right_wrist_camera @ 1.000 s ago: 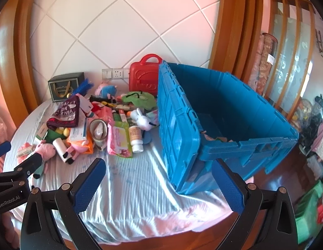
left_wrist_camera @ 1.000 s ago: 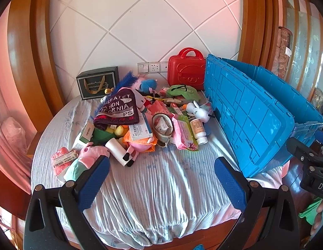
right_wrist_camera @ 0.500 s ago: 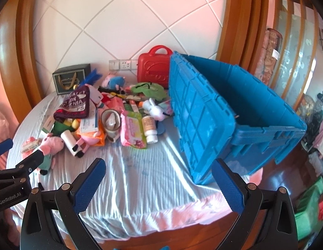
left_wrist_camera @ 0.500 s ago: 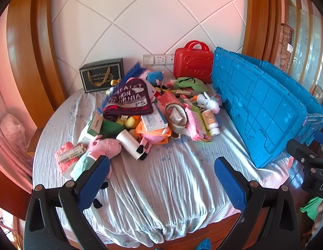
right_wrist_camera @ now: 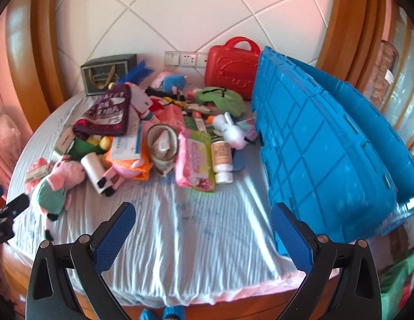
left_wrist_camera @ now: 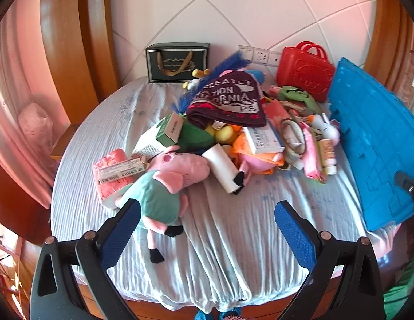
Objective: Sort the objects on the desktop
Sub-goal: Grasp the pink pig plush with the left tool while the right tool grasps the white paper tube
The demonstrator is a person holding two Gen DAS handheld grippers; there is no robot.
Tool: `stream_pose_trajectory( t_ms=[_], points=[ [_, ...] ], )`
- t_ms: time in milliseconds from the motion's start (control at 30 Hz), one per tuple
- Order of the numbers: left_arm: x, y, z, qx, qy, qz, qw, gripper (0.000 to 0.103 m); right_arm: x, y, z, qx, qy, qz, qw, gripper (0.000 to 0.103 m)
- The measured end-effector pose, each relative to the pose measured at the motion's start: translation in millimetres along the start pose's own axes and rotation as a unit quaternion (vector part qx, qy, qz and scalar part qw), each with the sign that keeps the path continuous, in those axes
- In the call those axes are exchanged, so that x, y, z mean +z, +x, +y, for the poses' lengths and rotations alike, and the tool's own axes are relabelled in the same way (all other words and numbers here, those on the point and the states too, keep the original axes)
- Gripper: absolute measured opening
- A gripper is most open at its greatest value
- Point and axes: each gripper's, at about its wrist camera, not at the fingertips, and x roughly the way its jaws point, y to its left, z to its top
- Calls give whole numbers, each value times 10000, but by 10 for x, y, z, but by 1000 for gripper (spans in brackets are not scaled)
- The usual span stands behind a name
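A heap of small objects lies on a round table with a pale blue cloth (left_wrist_camera: 233,229): a pink pig plush in a green shirt (left_wrist_camera: 166,184), a white roll (left_wrist_camera: 223,168), a maroon knit hat (left_wrist_camera: 228,101), boxes, a pink wipes pack (right_wrist_camera: 194,160), a small bottle (right_wrist_camera: 221,158) and a white rabbit toy (right_wrist_camera: 231,130). A big blue crate (right_wrist_camera: 327,146) stands at the right. My left gripper (left_wrist_camera: 207,224) is open and empty, just in front of the pig plush. My right gripper (right_wrist_camera: 204,226) is open and empty over bare cloth.
A red toy case (left_wrist_camera: 304,70) and a dark gift box (left_wrist_camera: 177,62) stand against the tiled wall at the back. Wooden frames flank the wall. The table's front edge drops off just below both grippers (right_wrist_camera: 180,296).
Both grippers have moved forward and lower toward the table. The left one has swung left, so the pig plush now lies close before its left finger. Nothing has been picked up.
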Motion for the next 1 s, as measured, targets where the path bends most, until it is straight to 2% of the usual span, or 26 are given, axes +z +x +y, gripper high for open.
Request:
stream_pose_trajectory(
  t_ms=[100,167,233,333,500,700,767,833,900,1000],
  points=[
    [88,175,-35,9,-70,79,9999,102,150,128,-261,-140,263,-63,9995,103],
    [123,305,-12,22,-109,186,9998,102,198,250,-307,-16,226,-7,9997,103],
    [143,428,61,228,-142,269,9993,102,218,430,-260,209,91,108,9997,103],
    [138,615,209,518,-113,450,9976,102,173,733,-73,518,-84,350,9980,103],
    [75,942,349,734,163,867,9934,102,114,1160,339,920,-359,735,9924,103],
    [154,1348,494,497,332,1170,9913,101,167,1371,1039,1321,-713,805,9854,103],
    [195,1531,517,463,421,1335,9891,95,192,1397,1276,1475,-764,787,9830,97],
    [224,1703,556,326,452,1501,9871,92,216,1478,1540,1603,-904,864,9791,72],
    [241,1872,592,264,489,1662,9845,88,228,1575,1731,1676,-973,970,9762,67],
    [258,2037,654,230,593,1798,9816,88,252,1735,1989,1811,-1033,1100,9718,66]
  ],
)
